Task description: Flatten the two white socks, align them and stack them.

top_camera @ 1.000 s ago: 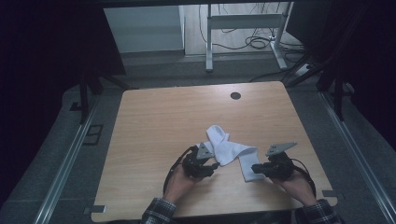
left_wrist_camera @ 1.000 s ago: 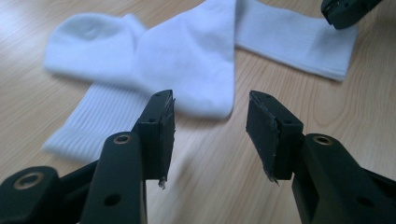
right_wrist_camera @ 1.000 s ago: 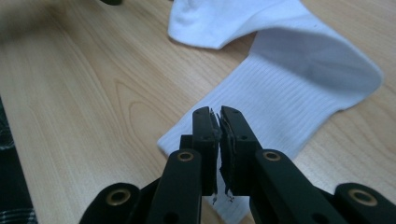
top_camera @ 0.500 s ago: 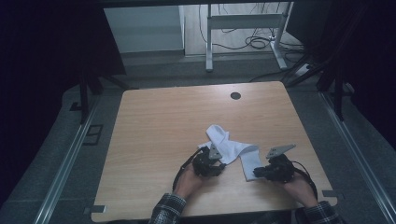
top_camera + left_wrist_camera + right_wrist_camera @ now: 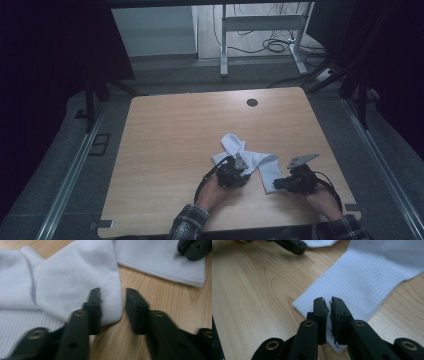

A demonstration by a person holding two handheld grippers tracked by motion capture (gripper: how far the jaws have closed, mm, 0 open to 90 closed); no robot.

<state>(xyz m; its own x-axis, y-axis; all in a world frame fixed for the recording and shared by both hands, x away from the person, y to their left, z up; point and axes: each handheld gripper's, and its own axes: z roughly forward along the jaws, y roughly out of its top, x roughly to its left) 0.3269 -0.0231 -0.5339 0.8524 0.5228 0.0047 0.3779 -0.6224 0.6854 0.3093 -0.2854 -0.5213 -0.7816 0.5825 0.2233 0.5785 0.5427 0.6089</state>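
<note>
Since a second ago, your left tongs (image 5: 235, 172) have slid rightward across the lower middle of the high view and up to the socks, while your right tongs (image 5: 295, 181) have hardly shifted.

Largest first: the wooden counter (image 5: 175, 140) is bare apart from two white socks (image 5: 250, 159) lying crossed in the lower right part of the high view. One sock's ribbed cuff (image 5: 352, 287) runs from the centre to the upper right of the right gripper view, and your right tongs are almost shut on its near edge, a thin fold of fabric between the jaws. In the left gripper view, the other sock's rounded end (image 5: 82, 287) lies centre-left; your left tongs (image 5: 112, 308) stand wide open, one jaw resting on that fabric, the other over bare wood, gripping nothing.

This looks like taking hold of both socks, probably to pair or straighten them. Next you would need to close the left jaws on that edge before lifting either.
</note>
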